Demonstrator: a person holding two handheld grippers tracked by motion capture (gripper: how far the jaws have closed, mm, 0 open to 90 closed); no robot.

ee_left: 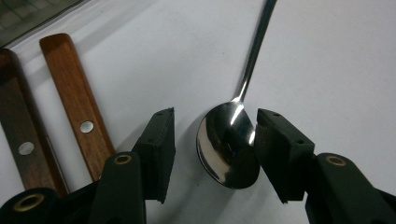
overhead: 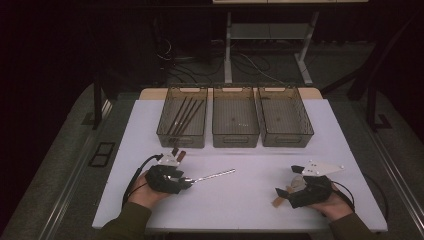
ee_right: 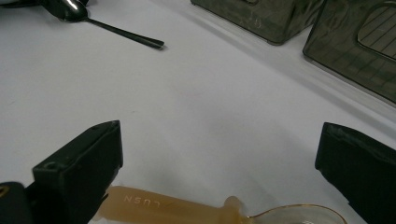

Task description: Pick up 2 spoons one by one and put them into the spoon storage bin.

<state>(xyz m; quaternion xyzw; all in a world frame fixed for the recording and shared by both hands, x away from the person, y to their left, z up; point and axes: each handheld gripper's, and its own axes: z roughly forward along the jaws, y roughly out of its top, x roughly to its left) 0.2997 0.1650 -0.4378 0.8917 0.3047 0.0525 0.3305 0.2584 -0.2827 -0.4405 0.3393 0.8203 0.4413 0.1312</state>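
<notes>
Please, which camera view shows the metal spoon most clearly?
The left gripper view: the metal spoon lies close up, its shiny bowl between the open jaws of the left gripper. The high view shows it small, beside that gripper. The right gripper view shows it far off at the top edge.

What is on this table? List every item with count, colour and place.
table: one, white, under everything
bins: three, smoky translucent, in a row at the far edge
thin sticks: about four, dark, in the left bin
wooden handles: two, brown, riveted, beside the left hand-held gripper
metal spoon: one, silver, on the table, bowl between the left jaws
plastic spoon: one, translucent amber, lying across the base of the right jaws
left hand-held gripper: one, black, open, near left
right hand-held gripper: one, black, open wide, near right
</notes>
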